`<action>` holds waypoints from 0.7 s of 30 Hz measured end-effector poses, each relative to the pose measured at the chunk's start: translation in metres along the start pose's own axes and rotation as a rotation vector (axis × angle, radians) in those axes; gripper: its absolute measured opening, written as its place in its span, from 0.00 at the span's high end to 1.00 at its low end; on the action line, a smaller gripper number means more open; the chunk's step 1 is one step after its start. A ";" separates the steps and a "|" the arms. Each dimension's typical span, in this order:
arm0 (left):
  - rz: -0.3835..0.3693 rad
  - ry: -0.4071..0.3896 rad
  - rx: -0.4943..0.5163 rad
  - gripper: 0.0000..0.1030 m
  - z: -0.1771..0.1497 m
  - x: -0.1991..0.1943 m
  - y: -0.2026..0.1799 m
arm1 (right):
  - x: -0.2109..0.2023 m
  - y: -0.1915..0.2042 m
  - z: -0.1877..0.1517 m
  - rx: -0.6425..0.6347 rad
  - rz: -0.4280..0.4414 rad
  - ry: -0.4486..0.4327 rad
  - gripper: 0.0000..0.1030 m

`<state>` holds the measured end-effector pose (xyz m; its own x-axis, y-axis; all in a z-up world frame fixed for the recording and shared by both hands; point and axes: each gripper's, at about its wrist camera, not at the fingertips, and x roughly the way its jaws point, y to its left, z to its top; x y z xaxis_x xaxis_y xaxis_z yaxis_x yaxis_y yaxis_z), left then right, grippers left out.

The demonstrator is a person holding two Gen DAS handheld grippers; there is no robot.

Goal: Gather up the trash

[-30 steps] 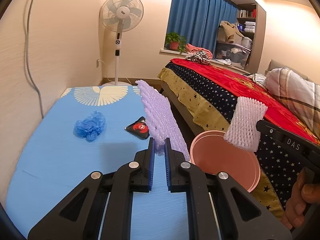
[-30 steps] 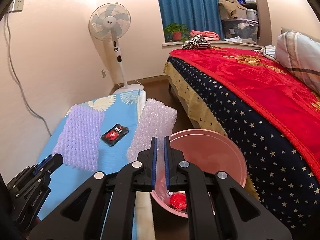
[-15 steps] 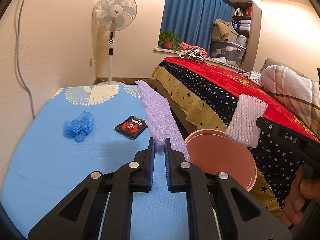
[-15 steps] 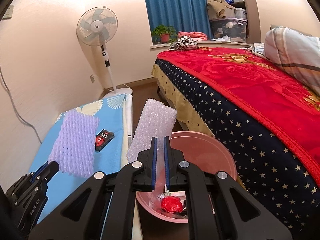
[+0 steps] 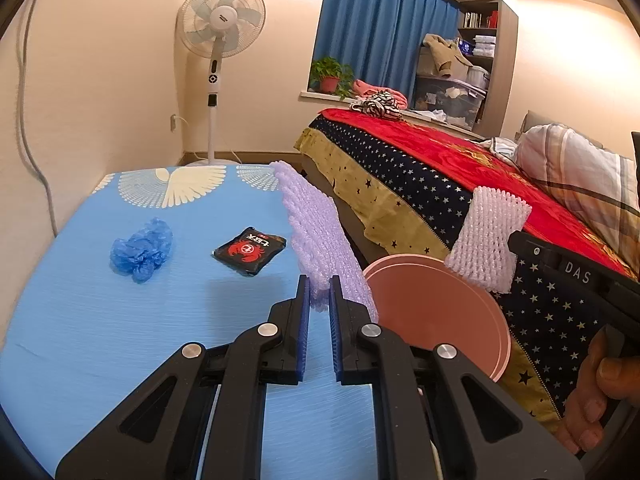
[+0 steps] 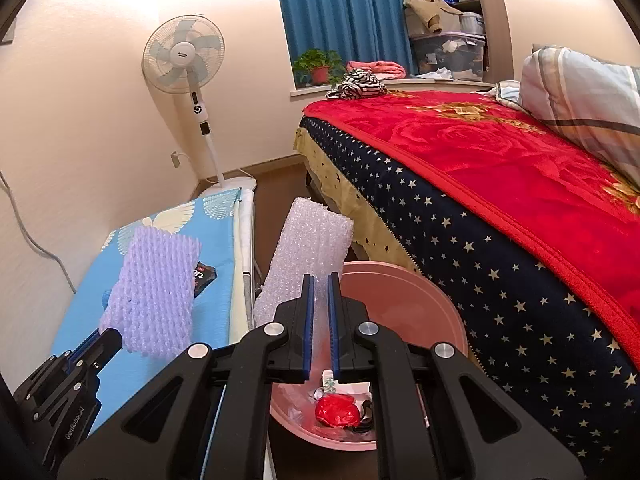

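My left gripper point(image 5: 319, 285) is shut on a purple foam net sleeve point(image 5: 316, 236), held upright over the right edge of the blue table point(image 5: 120, 340). My right gripper point(image 6: 319, 280) is shut on a white foam net sleeve point(image 6: 308, 252) above the pink bin point(image 6: 440, 304), which holds a red wrapper point(image 6: 336, 410) and other scraps. The left wrist view shows the white sleeve point(image 5: 488, 240) over the bin point(image 5: 436, 308). On the table lie a crumpled blue plastic piece point(image 5: 142, 250) and a black-and-red packet point(image 5: 250, 250). The right wrist view shows the purple sleeve point(image 6: 156, 296).
A bed with a red and star-patterned blanket point(image 6: 500, 184) runs along the right, close to the bin. A standing fan point(image 5: 220, 28) is beyond the table's far end. A person's hand point(image 5: 600, 400) grips the right tool. A cable hangs on the left wall.
The left gripper, still holding the purple sleeve, has drifted slightly to the right, so the table's items sit further left in its view. The right gripper has barely moved.
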<state>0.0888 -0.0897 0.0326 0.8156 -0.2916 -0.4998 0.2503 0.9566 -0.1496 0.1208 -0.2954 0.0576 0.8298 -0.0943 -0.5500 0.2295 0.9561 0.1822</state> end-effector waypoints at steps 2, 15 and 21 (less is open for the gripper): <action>-0.002 0.001 0.001 0.91 0.000 0.001 -0.002 | 0.000 -0.001 0.000 0.003 -0.003 -0.001 0.93; -0.016 0.004 0.003 0.91 -0.001 0.006 -0.009 | 0.002 -0.007 0.000 0.015 -0.024 -0.002 0.93; -0.030 0.013 0.013 0.91 -0.002 0.012 -0.017 | 0.005 -0.015 0.001 0.036 -0.037 -0.001 0.93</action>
<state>0.0931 -0.1098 0.0276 0.8007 -0.3204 -0.5062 0.2817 0.9471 -0.1538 0.1221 -0.3105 0.0526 0.8209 -0.1296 -0.5562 0.2779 0.9415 0.1908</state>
